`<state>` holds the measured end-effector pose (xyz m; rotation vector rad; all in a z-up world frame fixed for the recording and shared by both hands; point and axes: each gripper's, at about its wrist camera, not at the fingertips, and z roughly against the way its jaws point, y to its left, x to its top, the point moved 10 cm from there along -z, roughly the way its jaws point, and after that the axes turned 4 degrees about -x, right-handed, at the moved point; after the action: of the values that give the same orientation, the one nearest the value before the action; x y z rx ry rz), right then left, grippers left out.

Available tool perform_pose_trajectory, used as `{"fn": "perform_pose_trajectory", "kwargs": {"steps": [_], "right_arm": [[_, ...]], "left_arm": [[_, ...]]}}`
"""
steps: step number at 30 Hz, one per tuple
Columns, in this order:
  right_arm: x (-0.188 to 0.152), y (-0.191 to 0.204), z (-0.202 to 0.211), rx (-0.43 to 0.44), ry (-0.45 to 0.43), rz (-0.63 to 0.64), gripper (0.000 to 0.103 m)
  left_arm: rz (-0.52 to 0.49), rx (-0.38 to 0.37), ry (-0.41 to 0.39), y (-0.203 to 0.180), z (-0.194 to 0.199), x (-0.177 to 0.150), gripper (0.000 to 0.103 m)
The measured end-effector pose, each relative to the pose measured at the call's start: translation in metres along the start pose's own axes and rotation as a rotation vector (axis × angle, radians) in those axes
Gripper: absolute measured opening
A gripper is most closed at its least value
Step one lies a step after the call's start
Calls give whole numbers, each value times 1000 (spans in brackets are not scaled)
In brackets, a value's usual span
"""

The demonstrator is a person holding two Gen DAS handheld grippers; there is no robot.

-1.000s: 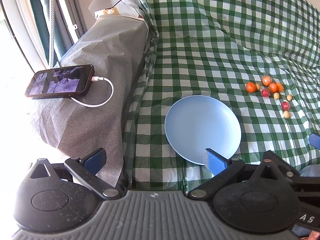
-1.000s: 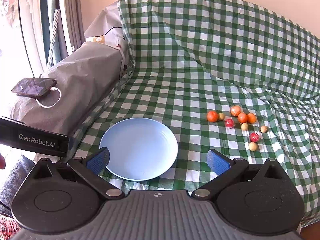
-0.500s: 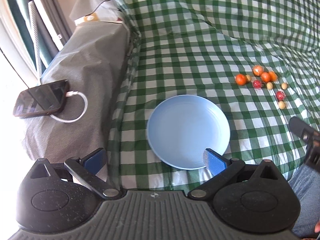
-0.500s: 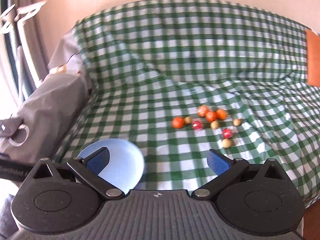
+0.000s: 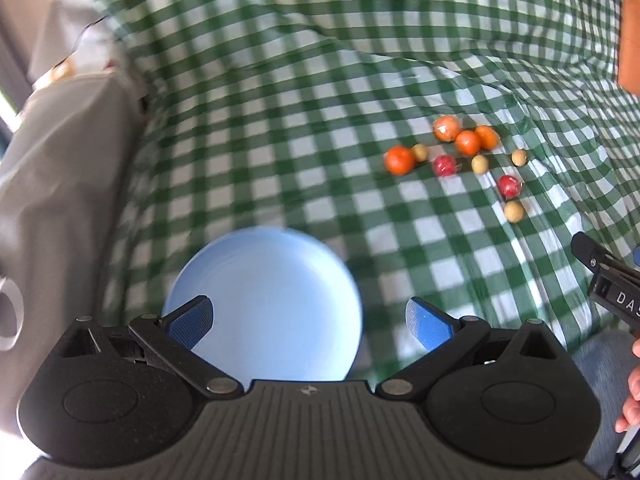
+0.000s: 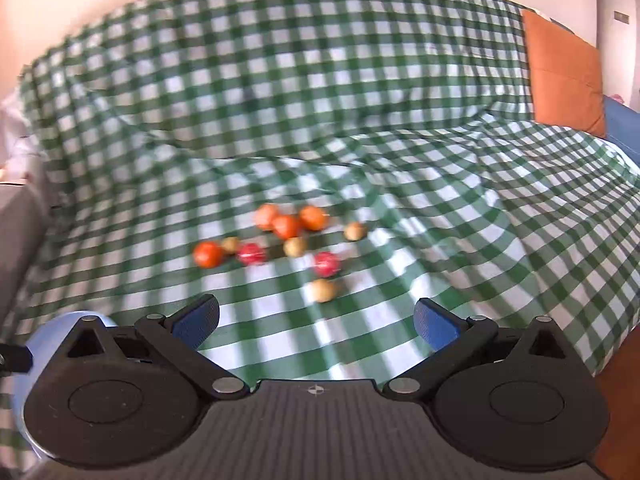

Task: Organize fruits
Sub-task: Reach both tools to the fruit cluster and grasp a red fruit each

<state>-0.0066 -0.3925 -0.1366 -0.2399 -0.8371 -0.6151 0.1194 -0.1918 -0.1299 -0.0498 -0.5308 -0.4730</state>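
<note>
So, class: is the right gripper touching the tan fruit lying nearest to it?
Apart. The right wrist view shows the right gripper open, with checked cloth visible between its fingertips and the nearest tan fruit.

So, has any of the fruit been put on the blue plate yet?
No, the blue plate is bare in the left wrist view, and the fruits all lie in a cluster on the checked cloth beyond it.

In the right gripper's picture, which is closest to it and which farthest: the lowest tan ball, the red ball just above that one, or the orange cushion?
1. Lowest round tan fruit, just ahead of the right gripper.
2. Round red fruit, directly behind it.
3. Square orange cushion, far back on the right.
</note>
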Motion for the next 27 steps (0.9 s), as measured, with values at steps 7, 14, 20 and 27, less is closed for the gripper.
{"fn": "perform_pose_trajectory", "kwargs": {"steps": [7,14,20,27], "right_arm": [[12,-26,-89,-22,61,9,102],[11,-20,-183,-14,146,133,101],[13,-7,-222,59,197,167,79],[11,2,-223,88,175,213,30]], "left_arm": [[-33,-73,15,-51,-84,63,103],[55,-137,112,-103,-168,105,102],[185,-184,190,-122,-211,120,92],[211,-209,200,-132,-220,125,32]]}}
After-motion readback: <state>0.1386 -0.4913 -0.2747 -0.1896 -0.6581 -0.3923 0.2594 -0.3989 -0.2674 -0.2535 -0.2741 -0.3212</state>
